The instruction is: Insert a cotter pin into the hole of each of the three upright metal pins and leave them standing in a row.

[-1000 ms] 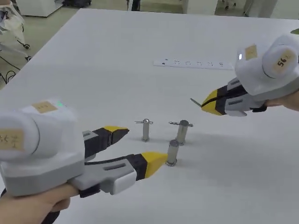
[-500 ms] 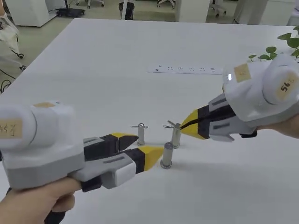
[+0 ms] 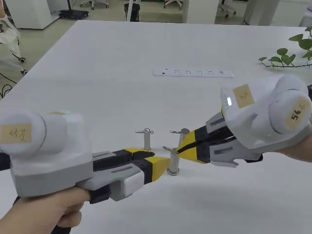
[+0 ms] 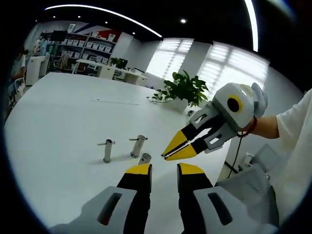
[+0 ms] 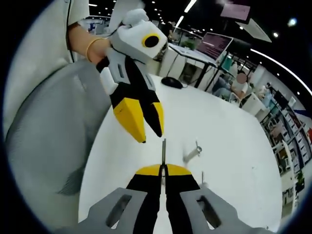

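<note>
Right gripper view: right gripper jaws closed on the cotter pin.
Likely light, springy wire; left gripper, jaws apart and empty, could brace the tippy metal pin low.

You're working in an open-plan office or lab: a long white table carries a power strip, with potted plants, a monitor, stocked shelves, tall windows and ceiling strip lights around you.
</note>
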`<state>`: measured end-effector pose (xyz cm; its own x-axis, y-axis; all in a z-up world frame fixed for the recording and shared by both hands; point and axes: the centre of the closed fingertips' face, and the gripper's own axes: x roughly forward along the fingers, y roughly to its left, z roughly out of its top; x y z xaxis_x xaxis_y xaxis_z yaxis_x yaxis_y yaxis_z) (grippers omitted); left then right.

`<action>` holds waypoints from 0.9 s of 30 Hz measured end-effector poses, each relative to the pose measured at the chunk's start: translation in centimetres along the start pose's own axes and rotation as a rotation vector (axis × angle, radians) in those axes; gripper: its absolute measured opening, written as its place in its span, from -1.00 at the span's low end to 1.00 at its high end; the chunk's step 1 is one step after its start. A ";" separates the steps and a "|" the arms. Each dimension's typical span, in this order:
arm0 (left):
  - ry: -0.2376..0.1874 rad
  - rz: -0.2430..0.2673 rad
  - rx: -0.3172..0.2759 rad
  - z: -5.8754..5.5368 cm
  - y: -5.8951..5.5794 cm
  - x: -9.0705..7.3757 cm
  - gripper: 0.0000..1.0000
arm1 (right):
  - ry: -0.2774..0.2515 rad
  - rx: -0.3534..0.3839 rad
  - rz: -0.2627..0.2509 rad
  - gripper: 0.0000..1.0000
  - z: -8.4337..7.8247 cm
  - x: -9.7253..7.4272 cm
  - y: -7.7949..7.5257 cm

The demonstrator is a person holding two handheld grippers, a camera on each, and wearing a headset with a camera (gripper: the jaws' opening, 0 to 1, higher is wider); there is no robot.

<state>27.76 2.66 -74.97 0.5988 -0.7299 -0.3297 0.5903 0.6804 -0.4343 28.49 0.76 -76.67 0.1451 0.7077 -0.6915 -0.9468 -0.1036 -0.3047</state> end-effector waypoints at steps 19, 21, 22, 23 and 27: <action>0.025 -0.030 -0.152 -1.0 -0.8 0.2 -0.90 | 0.013 -0.143 0.027 -0.96 1.1 0.1 1.8; 0.025 -0.032 -0.166 -1.0 -0.8 0.2 -0.92 | 0.013 -0.154 0.025 -0.96 1.2 0.1 1.9; 0.025 -0.034 -0.174 -1.0 -0.9 0.2 -0.93 | 0.012 -0.154 0.028 -0.96 1.2 0.1 2.0; 0.023 -0.033 -0.178 -1.0 -0.9 0.2 -0.94 | 0.012 -0.161 0.027 -0.96 1.3 0.2 2.0; 0.025 -0.032 -0.194 -1.0 -0.9 0.1 -0.96 | 0.015 -0.178 0.023 -0.96 1.4 0.2 2.2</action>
<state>26.70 1.93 -75.45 0.5663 -0.7541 -0.3327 0.4921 0.6331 -0.5975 26.07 1.61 -76.53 0.1293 0.6934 -0.7088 -0.8842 -0.2430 -0.3990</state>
